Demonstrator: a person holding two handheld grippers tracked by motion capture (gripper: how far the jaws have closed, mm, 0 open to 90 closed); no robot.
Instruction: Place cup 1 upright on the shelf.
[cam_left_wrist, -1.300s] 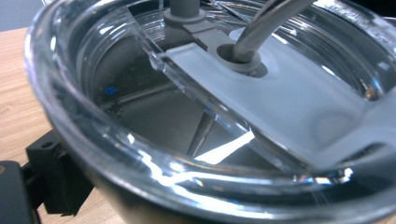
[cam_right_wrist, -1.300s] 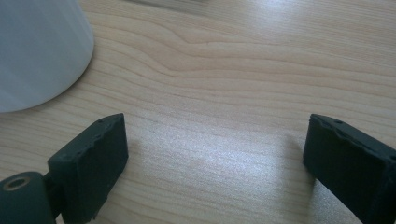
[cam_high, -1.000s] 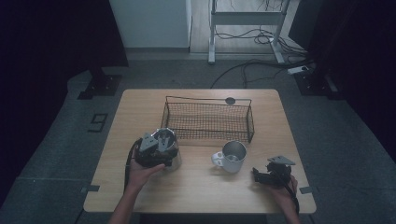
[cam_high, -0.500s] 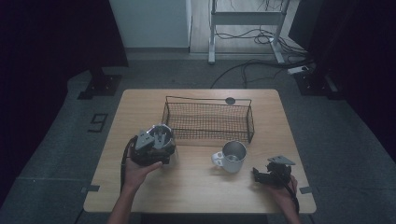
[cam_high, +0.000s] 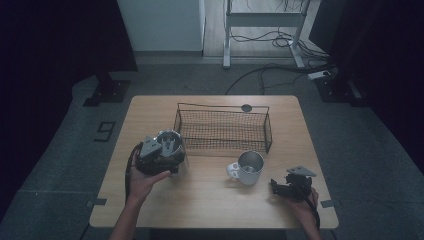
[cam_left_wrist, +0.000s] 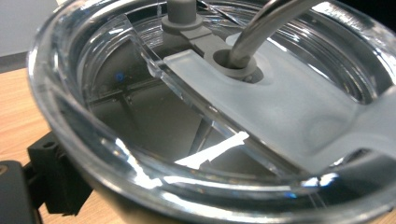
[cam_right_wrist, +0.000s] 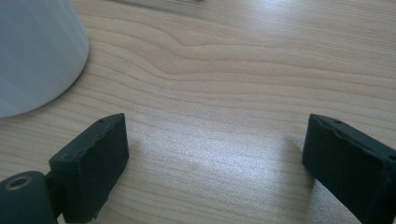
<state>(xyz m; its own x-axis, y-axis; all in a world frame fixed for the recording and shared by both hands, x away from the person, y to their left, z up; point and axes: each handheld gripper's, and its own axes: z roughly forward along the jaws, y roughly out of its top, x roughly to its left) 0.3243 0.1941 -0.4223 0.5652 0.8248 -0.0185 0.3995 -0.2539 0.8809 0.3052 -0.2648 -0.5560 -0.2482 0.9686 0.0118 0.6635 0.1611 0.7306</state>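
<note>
Tumbler (cam_left_wrist: 196, 116) with clear lid, no readable markings, against left tool (cam_high: 161, 150).

Table (cam_high: 150, 112): light wood top, taken as landmark.
- Small dark round disc (cam_high: 246, 107) on the table's far edge, right of centre.
- Floor left of the table: a "9" mark (cam_high: 105, 131).
- Beyond the table's far left corner: a black flat stand base (cam_high: 106, 92).
- Beyond the far edge: a white metal frame (cam_high: 227, 50), with black cables (cam_high: 265, 70) trailing across the grey floor toward a pale power strip (cam_high: 320, 75) off the far right corner.
- Grey tape patches on the floor just outside the near corners, left (cam_high: 97, 202) and right (cam_high: 327, 203).
- White panel (cam_high: 160, 25) well behind the table; dark drapes on both sides.
</note>
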